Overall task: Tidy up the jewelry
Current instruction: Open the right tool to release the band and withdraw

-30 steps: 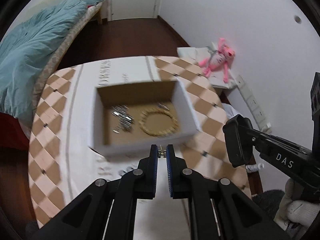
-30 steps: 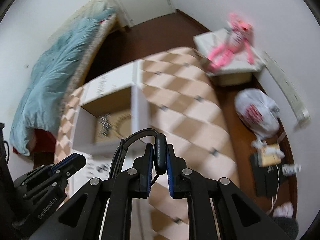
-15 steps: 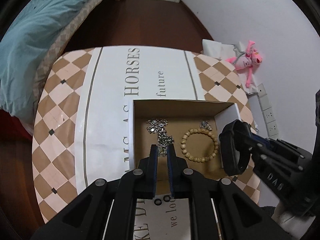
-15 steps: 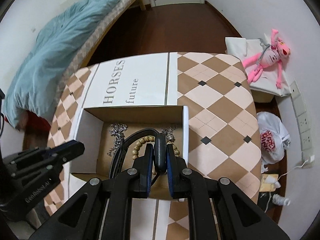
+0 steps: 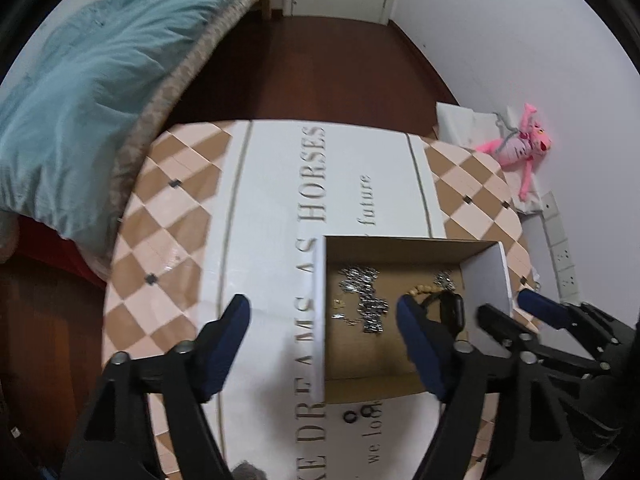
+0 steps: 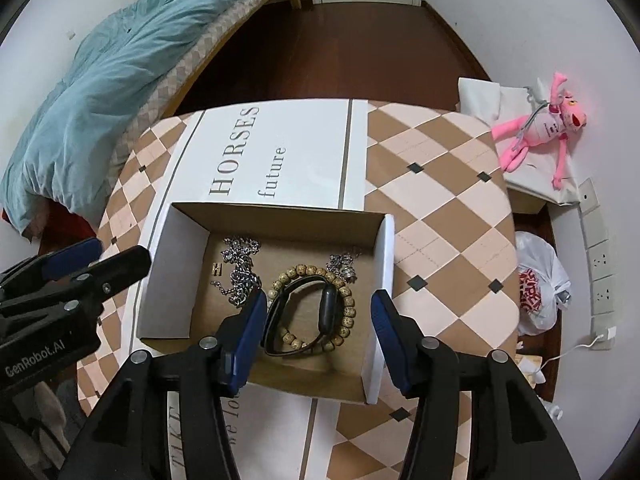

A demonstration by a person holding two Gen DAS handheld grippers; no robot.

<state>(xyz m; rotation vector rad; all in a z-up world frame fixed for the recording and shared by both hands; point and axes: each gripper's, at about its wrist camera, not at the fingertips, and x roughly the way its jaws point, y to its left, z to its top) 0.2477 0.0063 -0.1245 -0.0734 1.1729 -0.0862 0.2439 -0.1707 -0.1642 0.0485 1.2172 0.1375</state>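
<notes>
Hovering over the near rim of the cardboard box (image 6: 384, 280), the right gripper (image 6: 318, 338) has its blue-padded jaws spread wide and grasps nothing. Its right pad stands just beside the box's right wall, and its left pad hangs over the interior. The left gripper (image 5: 324, 344) is likewise released, its jaws straddling the box's left wall (image 5: 318, 320), one over the tablecloth (image 5: 264, 208) and one inside. Open cloth lies beyond the box toward the far table edge.

On the box floor, a black wristband (image 6: 308, 314) lies across a wooden bead bracelet (image 6: 348, 308). To their left lie a silver chain (image 6: 240, 272) and a small gold piece (image 6: 216, 269). A smaller silver piece (image 6: 344, 266) sits by the right wall. Two small dark rings (image 5: 358, 414) rest on the cloth just outside the box's near wall.
</notes>
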